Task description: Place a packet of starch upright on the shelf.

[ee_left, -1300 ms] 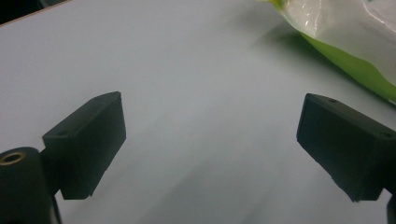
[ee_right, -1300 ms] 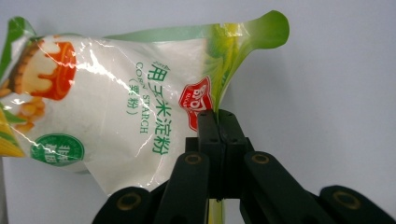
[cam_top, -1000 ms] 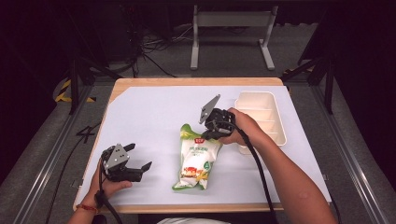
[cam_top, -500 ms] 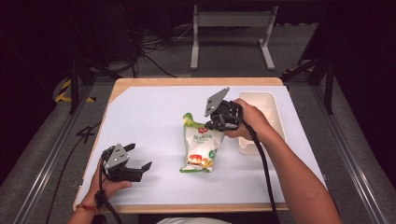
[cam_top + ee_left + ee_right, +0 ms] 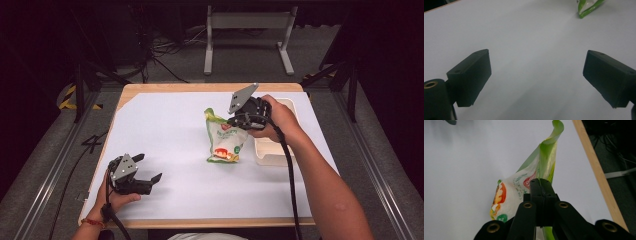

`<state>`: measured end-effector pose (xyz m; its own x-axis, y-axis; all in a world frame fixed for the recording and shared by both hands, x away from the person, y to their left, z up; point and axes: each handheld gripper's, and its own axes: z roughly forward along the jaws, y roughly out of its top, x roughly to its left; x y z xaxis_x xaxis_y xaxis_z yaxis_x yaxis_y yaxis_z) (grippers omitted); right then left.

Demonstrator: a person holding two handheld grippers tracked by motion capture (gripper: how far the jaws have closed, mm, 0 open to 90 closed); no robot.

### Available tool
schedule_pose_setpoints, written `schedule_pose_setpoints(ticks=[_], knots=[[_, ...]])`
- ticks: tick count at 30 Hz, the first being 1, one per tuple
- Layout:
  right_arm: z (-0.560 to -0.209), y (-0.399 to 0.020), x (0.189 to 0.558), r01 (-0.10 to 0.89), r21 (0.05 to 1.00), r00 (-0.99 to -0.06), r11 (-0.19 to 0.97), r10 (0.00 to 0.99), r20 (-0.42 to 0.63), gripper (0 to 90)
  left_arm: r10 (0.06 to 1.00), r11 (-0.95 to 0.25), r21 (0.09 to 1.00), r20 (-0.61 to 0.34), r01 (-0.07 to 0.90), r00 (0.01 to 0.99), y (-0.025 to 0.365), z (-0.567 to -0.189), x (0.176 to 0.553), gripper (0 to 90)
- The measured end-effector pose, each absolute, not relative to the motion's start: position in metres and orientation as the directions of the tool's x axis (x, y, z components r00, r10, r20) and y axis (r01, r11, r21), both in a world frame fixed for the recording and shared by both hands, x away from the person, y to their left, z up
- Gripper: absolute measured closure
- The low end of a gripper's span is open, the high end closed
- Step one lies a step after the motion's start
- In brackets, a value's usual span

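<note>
A green and white snack bag (image 5: 225, 142) hangs off the white mat, its lower end near the surface. My right gripper (image 5: 235, 120) is shut on the bag's upper edge, just left of the tray. In the right gripper view the jaws (image 5: 540, 185) pinch the bag (image 5: 511, 192) along its side seam, and its green top corner curls up beyond them. My left gripper (image 5: 148, 167) rests open near the table's front left, with nothing between its fingers (image 5: 471, 77). A green corner of the bag (image 5: 587, 7) shows far off in the left gripper view.
A cream tray (image 5: 272, 150) stands at the right of the white mat (image 5: 165, 125), close to the hanging bag. The wooden table edge (image 5: 596, 175) runs beyond the mat. Metal rails and cables lie on the floor around the table.
The right gripper has risen and moved right toward the tray, lifting the bag from lying flat to hanging. The left gripper has stayed put.
</note>
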<state>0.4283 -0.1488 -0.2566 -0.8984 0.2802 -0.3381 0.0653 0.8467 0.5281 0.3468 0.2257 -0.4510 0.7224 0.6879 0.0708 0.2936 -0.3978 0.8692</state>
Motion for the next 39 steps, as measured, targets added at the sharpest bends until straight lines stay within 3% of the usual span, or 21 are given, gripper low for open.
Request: schedule_pose_setpoints(ticks=[16,27,39], knots=[[-0.226,-0.193,0.440,0.089,0.557,-0.849,0.825,0.355,-0.390,90.0,0.696,-0.395,0.868,0.069,0.301,0.715,0.228,-0.452,0.348,8.9],[-0.205,-0.249,0.452,0.091,0.603,-0.776,0.792,0.436,-0.455,90.0,0.697,-0.395,0.864,0.061,0.312,0.714,0.227,-0.453,0.348,8.9],[-0.208,-0.276,0.456,0.115,0.652,-0.773,0.750,0.480,-0.415,90.0,0.695,-0.398,0.859,0.053,0.322,0.717,0.225,-0.454,0.349,8.7]])
